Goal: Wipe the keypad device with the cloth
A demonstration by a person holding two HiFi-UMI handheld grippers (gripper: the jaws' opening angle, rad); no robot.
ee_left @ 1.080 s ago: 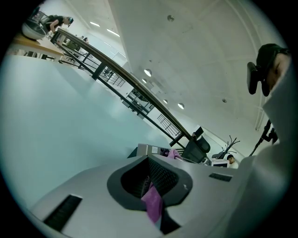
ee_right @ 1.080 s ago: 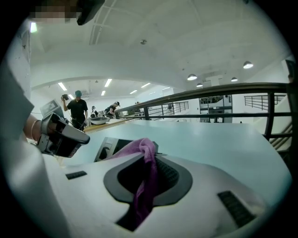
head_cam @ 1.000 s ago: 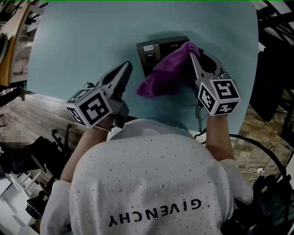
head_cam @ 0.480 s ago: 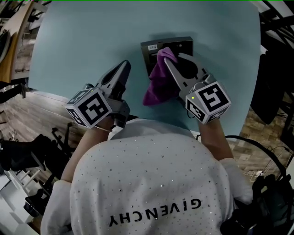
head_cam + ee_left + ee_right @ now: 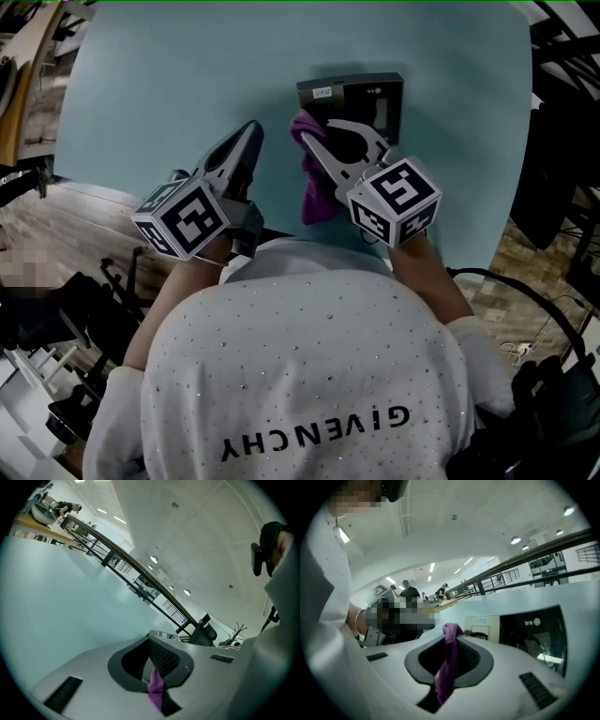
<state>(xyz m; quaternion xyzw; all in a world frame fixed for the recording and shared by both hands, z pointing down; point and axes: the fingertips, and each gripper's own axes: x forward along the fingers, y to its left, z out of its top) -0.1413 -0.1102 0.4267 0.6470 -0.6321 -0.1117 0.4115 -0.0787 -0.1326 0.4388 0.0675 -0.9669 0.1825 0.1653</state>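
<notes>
On the pale teal worktop (image 5: 169, 75), toward its far side: a black keypad device (image 5: 361, 92), lying flat, with a small white label near its left end.

Right tongs (image 5: 309, 141) clamped on a purple cloth (image 5: 317, 192), tips at the device's near left corner. Cloth pinched between both jaws, 1 fold poking out past the tips, the rest trailing back under the tongs toward the person's white shirt (image 5: 309, 375). Same grip plain in the right gripper view: cloth (image 5: 445, 667) running through the closed right tongs (image 5: 453, 638), keypad device (image 5: 525, 634) just beyond the tips.

Left tongs (image 5: 251, 131) to the left of the device, over the worktop, apart from both device and cloth, jaws drawn together to 1 point. In the left gripper view, left tongs (image 5: 151, 638) closed at the tips, with a thin purple strip (image 5: 157, 691) in the slot behind them; impossible to tell what that strip belongs to.

Marker cube (image 5: 183, 220) at the back of the left tool, another marker cube (image 5: 394, 199) at the back of the right.
</notes>
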